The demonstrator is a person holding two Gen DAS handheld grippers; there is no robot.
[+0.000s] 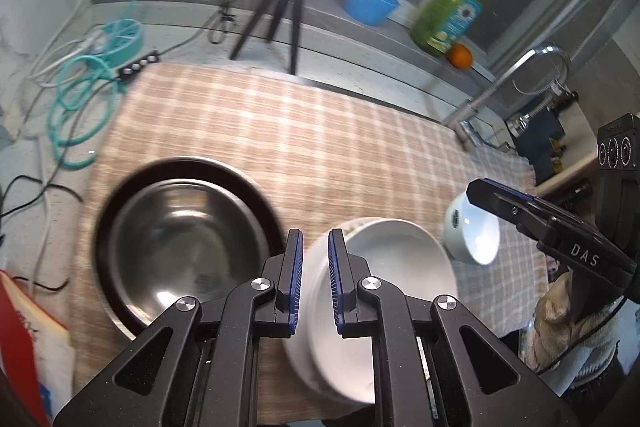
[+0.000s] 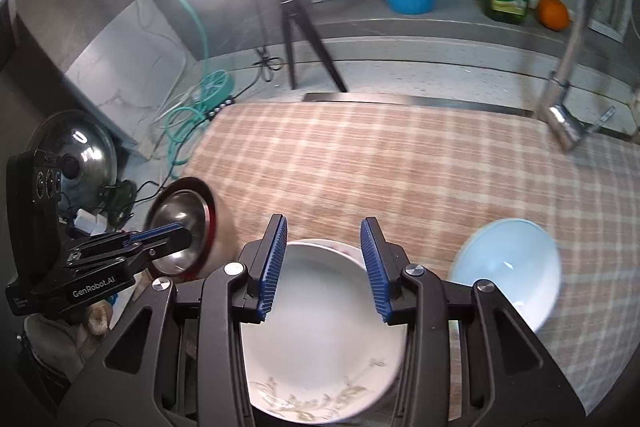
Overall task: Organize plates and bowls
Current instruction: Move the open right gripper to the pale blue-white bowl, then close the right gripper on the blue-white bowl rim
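Note:
A steel bowl with a dark red rim (image 1: 182, 239) sits on the checked cloth at the left; it also shows in the right wrist view (image 2: 182, 227). A stack of white plates (image 1: 380, 283) lies beside it, and its top plate has a leaf pattern (image 2: 320, 331). A pale blue bowl (image 1: 474, 233) stands to the right, also in the right wrist view (image 2: 510, 267). My left gripper (image 1: 316, 239) hangs over the plates' left rim, its jaws a little apart and empty. My right gripper (image 2: 324, 227) is open above the plates.
A tripod (image 1: 282, 7) with a ring light stands at the back. A blue basin (image 1: 370, 1), a green soap bottle (image 1: 452, 13) and an orange (image 1: 460, 55) sit on the ledge. A faucet (image 1: 504, 87) is at the right. Teal cable (image 1: 80, 99) lies at the left.

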